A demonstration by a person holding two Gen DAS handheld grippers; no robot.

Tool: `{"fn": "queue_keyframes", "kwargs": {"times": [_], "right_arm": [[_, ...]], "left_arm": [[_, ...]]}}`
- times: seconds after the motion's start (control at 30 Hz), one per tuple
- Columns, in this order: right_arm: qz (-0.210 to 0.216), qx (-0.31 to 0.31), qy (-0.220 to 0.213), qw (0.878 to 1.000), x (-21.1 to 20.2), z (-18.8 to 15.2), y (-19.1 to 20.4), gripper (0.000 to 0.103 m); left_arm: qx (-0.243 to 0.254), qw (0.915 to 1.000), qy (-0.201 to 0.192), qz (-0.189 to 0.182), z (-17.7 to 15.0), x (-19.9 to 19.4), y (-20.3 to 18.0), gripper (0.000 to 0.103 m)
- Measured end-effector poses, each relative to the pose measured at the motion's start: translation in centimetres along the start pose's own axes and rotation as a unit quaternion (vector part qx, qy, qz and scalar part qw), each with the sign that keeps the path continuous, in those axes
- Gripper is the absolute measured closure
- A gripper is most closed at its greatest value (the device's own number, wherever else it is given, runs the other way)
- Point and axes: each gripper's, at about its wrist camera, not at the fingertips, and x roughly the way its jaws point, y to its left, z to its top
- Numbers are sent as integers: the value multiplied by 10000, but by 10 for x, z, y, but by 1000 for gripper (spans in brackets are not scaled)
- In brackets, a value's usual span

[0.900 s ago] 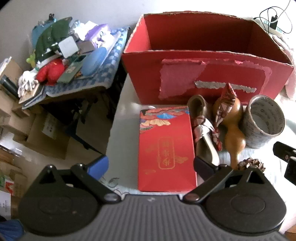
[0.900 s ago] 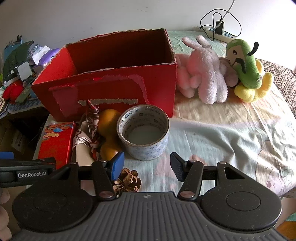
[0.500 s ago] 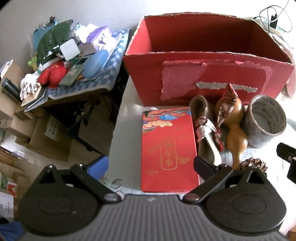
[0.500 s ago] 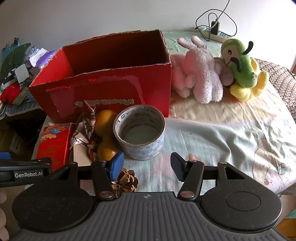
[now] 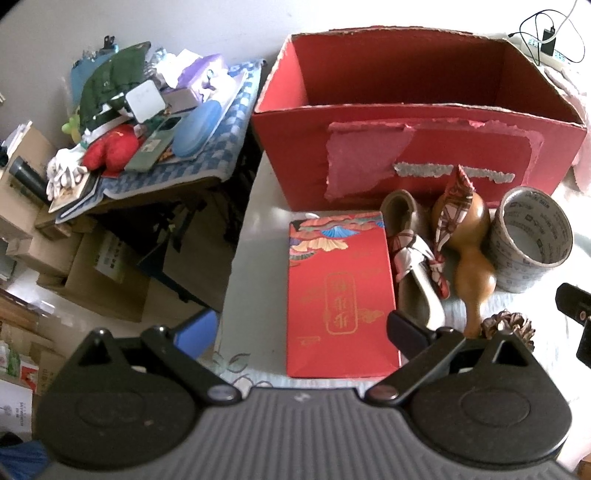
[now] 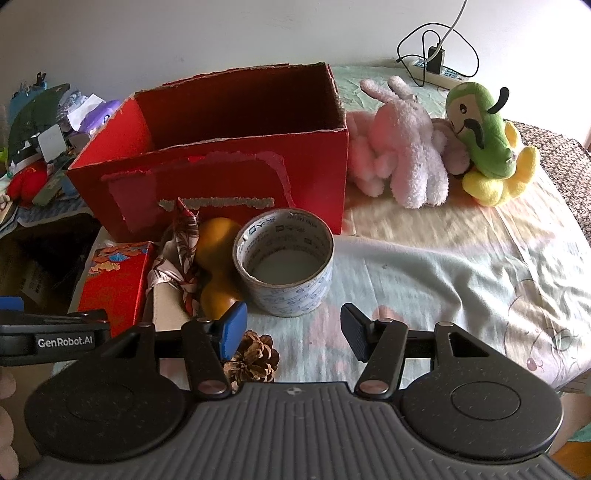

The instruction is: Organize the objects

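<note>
Nothing packed yet: the box (image 5: 417, 122) at frame top looks empty; envelope (image 5: 340, 291), gourd (image 5: 469, 251), tape (image 6: 284, 262), cone (image 6: 253, 358) wait outside. My left claw (image 5: 299, 328) and right claw (image 6: 293, 330) both gape, holding nothing.

wall (image 6: 184, 33): white | side table (image 5: 155, 192): cluttered | floor: possibly pale

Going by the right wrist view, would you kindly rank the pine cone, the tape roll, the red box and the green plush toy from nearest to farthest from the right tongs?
From the right tongs, which are open:
1. Pine cone, just beside the left finger.
2. Tape roll, ahead, slightly left.
3. Red box, behind the tape roll.
4. Green plush toy, far back on the right.
</note>
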Motion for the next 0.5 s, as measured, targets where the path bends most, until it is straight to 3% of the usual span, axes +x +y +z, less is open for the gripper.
{"fn": "queue_keyframes", "kwargs": {"times": [0.5], "right_arm": [[116,129,-44,9998,1,4,-8,44]], "left_arm": [[124,9999,-74,45,2,-3,-8,4]]}}
